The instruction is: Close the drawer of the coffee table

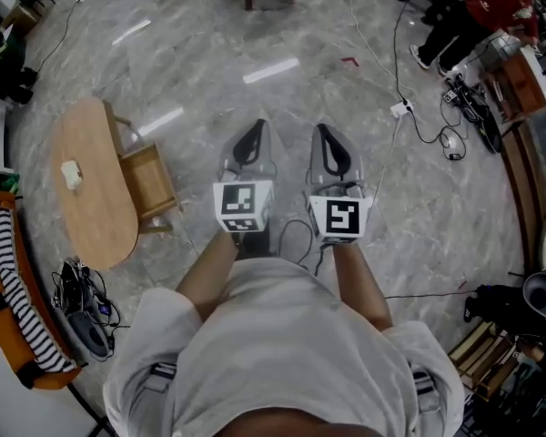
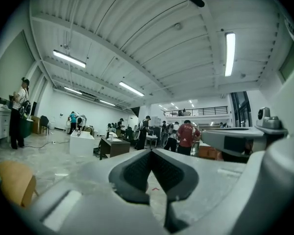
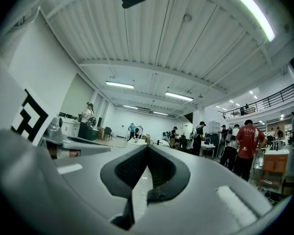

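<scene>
Head camera looks steeply down, close over left gripper (image 1: pixel 257 130) and right gripper (image 1: pixel 325 133). Each gripper camera looks level along its jaws; both share the far person in red (image 2: pixel 187 137) (image 3: pixel 246 141).

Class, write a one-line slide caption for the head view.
Left gripper and right gripper, jaws shut, empty, above the floor; coffee table at left, its drawer pulled open.

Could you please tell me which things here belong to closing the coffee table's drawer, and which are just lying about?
For the job:
- coffee table
- drawer, standing open
- left gripper and right gripper, both shut and empty

Lying about:
- white item on the table top
- striped cloth
- bag with cables
- power strip on the floor
</scene>
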Available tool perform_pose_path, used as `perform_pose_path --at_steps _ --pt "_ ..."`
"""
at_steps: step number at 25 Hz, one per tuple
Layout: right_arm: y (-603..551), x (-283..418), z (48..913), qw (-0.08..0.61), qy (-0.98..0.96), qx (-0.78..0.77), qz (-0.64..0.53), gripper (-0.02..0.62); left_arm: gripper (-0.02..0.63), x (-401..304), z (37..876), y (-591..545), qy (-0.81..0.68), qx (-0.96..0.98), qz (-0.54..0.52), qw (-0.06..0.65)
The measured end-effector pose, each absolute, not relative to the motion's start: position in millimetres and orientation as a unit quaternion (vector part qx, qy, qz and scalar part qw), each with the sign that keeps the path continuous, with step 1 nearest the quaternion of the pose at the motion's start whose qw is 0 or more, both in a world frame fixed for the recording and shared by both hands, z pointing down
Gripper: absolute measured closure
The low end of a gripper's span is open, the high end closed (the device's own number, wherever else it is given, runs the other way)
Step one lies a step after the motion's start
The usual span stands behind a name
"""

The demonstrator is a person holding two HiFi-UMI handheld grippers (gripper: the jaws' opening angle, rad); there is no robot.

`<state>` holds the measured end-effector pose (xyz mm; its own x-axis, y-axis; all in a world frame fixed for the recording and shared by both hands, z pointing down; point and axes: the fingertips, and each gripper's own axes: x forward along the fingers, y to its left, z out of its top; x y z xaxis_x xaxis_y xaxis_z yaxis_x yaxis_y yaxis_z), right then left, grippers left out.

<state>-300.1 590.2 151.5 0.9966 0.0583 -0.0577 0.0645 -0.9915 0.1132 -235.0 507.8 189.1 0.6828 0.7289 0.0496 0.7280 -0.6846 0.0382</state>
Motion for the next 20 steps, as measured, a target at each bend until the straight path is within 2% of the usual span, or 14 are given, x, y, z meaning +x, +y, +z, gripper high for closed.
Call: perform_pose_path --at_steps 12,20 --pt "624 -160 151 0.073 0.036 0.997 0.008 0.589 0.586 -83 200 550 0.407 0.910 0.068 0.042" --pt "581 -19 139 0.097 -0.049 0.994 0.012 0.589 0.586 41 196 484 0.315 0.943 0.066 0.082"
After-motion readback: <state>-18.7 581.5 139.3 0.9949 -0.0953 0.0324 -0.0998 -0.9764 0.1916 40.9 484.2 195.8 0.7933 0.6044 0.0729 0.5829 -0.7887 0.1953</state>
